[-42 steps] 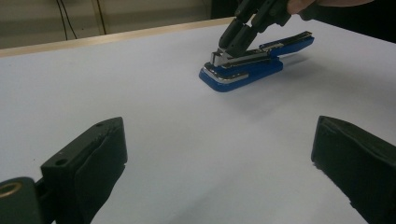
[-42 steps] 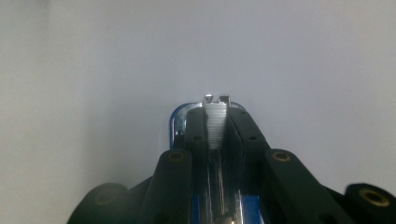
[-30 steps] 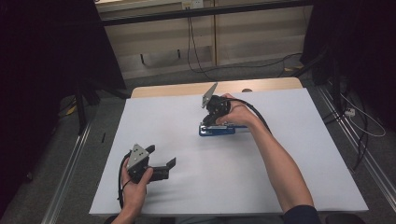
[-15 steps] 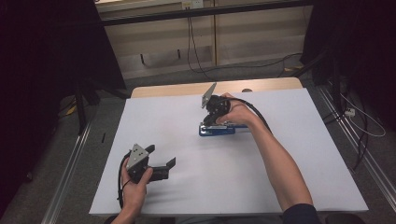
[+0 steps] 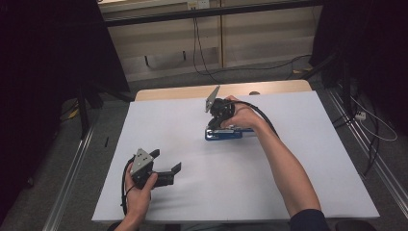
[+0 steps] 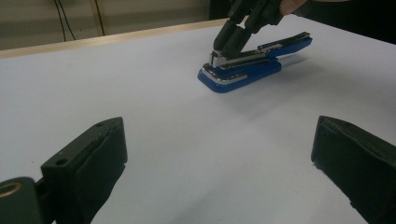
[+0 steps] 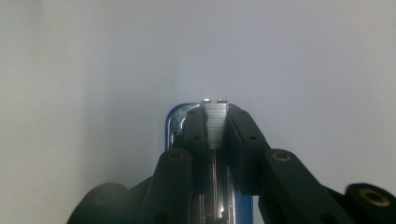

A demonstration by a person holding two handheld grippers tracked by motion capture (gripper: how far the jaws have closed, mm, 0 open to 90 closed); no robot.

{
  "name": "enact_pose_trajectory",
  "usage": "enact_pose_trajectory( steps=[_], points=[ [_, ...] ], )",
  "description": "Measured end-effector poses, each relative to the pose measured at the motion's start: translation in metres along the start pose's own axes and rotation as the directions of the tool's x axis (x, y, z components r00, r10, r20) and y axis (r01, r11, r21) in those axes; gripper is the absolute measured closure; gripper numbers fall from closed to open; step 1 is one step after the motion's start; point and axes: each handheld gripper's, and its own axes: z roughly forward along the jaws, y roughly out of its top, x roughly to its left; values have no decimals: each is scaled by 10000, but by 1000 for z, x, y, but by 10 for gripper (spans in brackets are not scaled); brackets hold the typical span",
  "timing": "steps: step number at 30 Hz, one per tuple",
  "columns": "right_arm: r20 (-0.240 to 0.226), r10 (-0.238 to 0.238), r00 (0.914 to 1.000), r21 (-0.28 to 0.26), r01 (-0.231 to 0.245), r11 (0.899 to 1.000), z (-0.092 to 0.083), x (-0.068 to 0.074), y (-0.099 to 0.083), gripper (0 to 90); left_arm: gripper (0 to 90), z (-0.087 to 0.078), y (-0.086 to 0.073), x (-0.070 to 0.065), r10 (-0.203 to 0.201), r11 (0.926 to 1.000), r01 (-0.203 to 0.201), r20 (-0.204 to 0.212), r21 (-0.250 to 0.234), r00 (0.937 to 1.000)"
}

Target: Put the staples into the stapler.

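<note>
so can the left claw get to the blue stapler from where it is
Probably yes: the left claw is open, with bare white table between it and the blue stapler. But the right claw is already shut on its front end.

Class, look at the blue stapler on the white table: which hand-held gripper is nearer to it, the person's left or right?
Right. The right hand-held gripper is closed on the blue stapler, pinching its metal staple strip. The left hand-held gripper sits open near the table's front edge, well apart from the stapler.

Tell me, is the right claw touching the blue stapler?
Touching: in the right gripper view the right claw clamps the blue stapler's metal staple strip from both sides.
</note>
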Motion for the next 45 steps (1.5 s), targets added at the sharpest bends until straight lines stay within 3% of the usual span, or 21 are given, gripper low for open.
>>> enact_pose_trajectory(
  steps=[4,24,29,41,45],
  points=[
    [26,175,9998,93,-176,9998,-1,1,0,790,37,0,0,0,-4,10000,4,24,-3,10000],
    [212,31,9998,-49,-30,10000,-1,1,0,766,36,0,0,0,37,10000,-37,14,20,10000],
    [277,260,9993,-168,-256,9995,-3,0,-1,731,36,0,0,0,22,10000,-22,1,31,10000],
    [432,680,9968,-754,-646,9951,-10,0,-4,776,37,0,0,0,38,10000,-38,1,9,10000],
    [524,689,9962,-684,-652,9955,-13,-1,-5,776,37,0,0,0,49,10000,-49,-7,8,10000]
  ],
)
